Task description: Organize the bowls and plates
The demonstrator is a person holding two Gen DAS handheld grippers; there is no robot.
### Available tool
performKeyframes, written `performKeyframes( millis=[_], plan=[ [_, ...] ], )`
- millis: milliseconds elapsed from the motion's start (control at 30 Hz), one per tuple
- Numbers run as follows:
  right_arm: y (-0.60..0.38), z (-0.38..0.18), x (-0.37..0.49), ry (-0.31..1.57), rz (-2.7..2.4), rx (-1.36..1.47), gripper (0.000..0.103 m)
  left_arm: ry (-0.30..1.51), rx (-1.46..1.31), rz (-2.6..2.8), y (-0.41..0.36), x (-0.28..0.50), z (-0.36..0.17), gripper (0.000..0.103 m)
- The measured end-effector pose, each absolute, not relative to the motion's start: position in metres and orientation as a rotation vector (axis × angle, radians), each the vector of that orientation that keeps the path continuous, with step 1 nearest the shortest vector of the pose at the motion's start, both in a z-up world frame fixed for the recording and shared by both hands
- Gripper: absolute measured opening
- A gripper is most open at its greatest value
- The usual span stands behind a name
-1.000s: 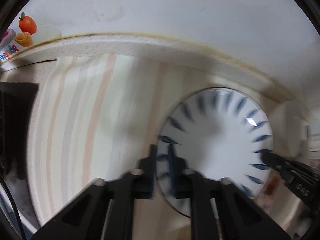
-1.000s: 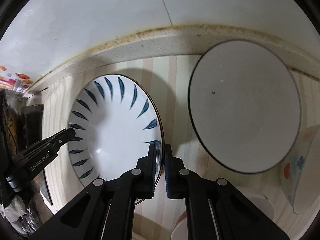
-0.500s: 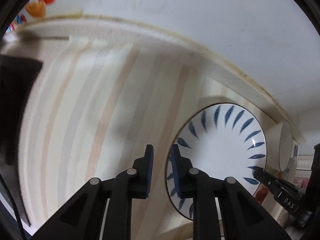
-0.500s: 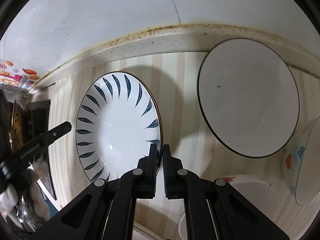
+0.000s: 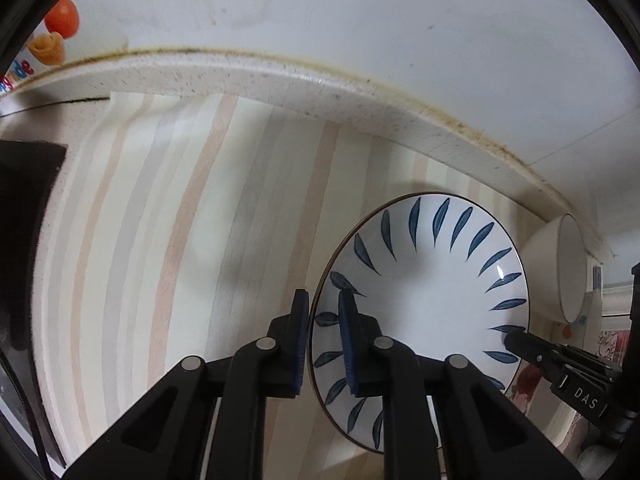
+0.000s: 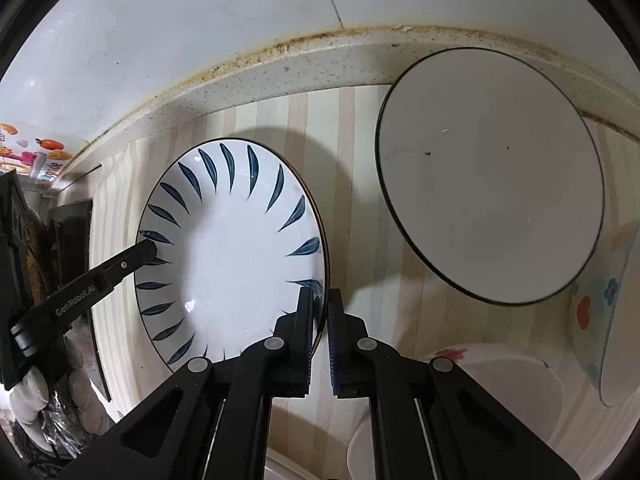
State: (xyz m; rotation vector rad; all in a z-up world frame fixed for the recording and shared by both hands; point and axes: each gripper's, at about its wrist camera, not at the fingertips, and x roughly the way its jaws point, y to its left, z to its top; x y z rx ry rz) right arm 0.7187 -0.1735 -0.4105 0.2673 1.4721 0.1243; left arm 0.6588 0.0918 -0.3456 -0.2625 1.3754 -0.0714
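A counter covered by a striped mat [image 6: 360, 128] is seen in both views, edged at the top of the frame by a speckled ledge [image 6: 280, 76] below a white wall. In the right wrist view, a leaf-patterned plate [image 6: 232, 264] is seen at centre left on the mat and a plain dark-rimmed plate [image 6: 492, 176] at upper right, apart from it. A flowered bowl [image 6: 608, 312] is seen at the right edge, and white dishes [image 6: 516, 384] at lower right.

Both wrist cameras are looking steeply down, close over the striped surface [image 5: 168, 240], sharing the blue-leaf plate [image 5: 424, 304] from opposite sides.
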Motion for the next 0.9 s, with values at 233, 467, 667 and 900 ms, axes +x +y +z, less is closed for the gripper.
performKeyframes(
  millis=[233,467,667,900],
  plan=[
    [-0.177,-0.380,0.698,1.427,0.158,0.258,0.007,1.325,-0.292,-0.087,0.105,0.630,-0.307,0.013],
    [-0.172,-0.358,0.663,1.413,0.204,0.250,0.007,1.270,-0.341,-0.078,0.111,0.587,-0.274,0.013],
    [-0.165,-0.340,0.612,1.397,0.249,0.250,0.008,1.237,-0.337,-0.078,0.098,0.544,-0.274,0.013],
    [-0.162,-0.347,0.547,1.429,0.289,0.269,0.008,1.259,-0.333,-0.078,0.096,0.480,-0.274,0.013]
  ],
)
